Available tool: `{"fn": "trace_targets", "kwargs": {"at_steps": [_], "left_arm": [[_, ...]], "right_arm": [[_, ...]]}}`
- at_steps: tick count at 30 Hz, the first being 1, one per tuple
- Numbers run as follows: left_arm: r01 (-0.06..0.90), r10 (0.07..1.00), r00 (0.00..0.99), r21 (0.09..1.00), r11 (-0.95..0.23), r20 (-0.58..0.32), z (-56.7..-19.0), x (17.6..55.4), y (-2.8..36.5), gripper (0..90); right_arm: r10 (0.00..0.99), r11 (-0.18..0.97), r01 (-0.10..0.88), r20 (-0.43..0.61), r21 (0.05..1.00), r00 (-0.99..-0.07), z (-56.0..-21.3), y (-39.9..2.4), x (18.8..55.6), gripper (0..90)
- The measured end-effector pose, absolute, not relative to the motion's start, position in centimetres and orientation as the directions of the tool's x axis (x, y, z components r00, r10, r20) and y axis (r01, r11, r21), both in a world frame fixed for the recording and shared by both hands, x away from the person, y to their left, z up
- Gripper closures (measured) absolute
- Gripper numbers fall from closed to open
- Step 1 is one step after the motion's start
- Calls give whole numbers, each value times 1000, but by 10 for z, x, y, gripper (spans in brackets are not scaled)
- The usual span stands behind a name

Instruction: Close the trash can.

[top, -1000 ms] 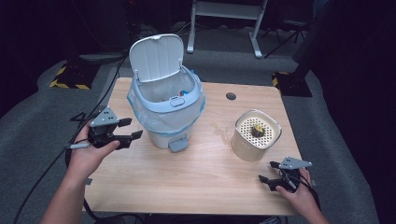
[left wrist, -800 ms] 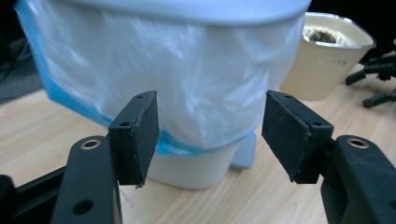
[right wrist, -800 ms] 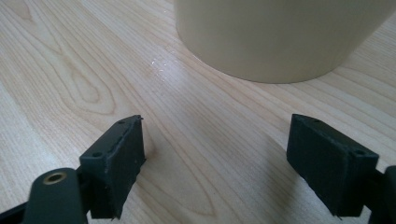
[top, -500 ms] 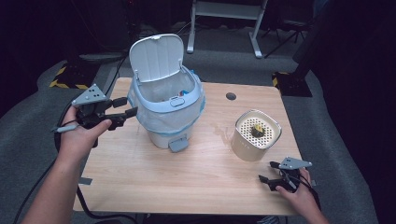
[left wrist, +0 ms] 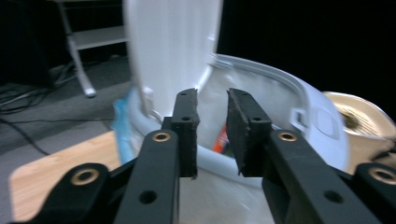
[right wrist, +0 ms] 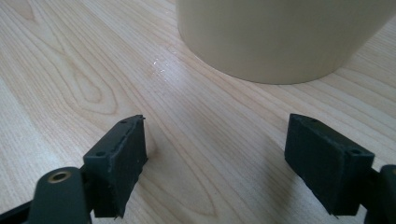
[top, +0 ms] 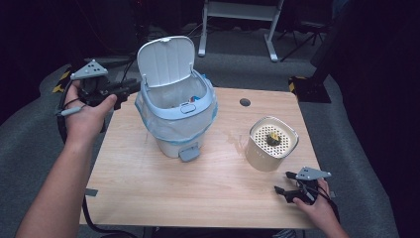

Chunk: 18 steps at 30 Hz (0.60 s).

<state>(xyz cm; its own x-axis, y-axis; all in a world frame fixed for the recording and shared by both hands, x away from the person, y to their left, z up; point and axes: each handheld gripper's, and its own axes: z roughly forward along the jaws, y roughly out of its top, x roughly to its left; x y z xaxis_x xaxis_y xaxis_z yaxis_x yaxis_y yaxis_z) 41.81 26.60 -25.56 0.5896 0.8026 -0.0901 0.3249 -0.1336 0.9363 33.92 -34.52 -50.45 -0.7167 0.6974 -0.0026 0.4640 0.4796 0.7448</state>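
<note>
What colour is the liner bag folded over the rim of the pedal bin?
Light blue. The liner bag drapes over the white pedal bin, best seen in the high view.

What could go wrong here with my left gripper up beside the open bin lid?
The left gripper, jaws just closing with nothing between them, sits close to the raised lid of the bin; a bump might knock the lid down or tip the bin. The blue liner hangs loose over the rim and could snag. The right gripper rests open near the beige container and might nudge it.
</note>
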Motion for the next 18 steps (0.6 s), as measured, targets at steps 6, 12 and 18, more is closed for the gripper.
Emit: {"fn": "trace_targets", "kwargs": {"at_steps": [6, 12, 18], "left_arm": [[322, 844, 530, 941, -108, -84, -246, 439, 270, 854], [313, 876, 475, 947, -73, -90, -241, 461, 274, 880], [332, 884, 460, 940, -81, -86, -240, 481, 274, 894]], "right_arm": [[696, 480, 463, -2, 745, -718, -504, -345, 339, 211], [689, 485, 459, -2, 745, -725, -504, -346, 340, 217], [690, 484, 459, -1, 745, -724, -504, -346, 340, 217]]}}
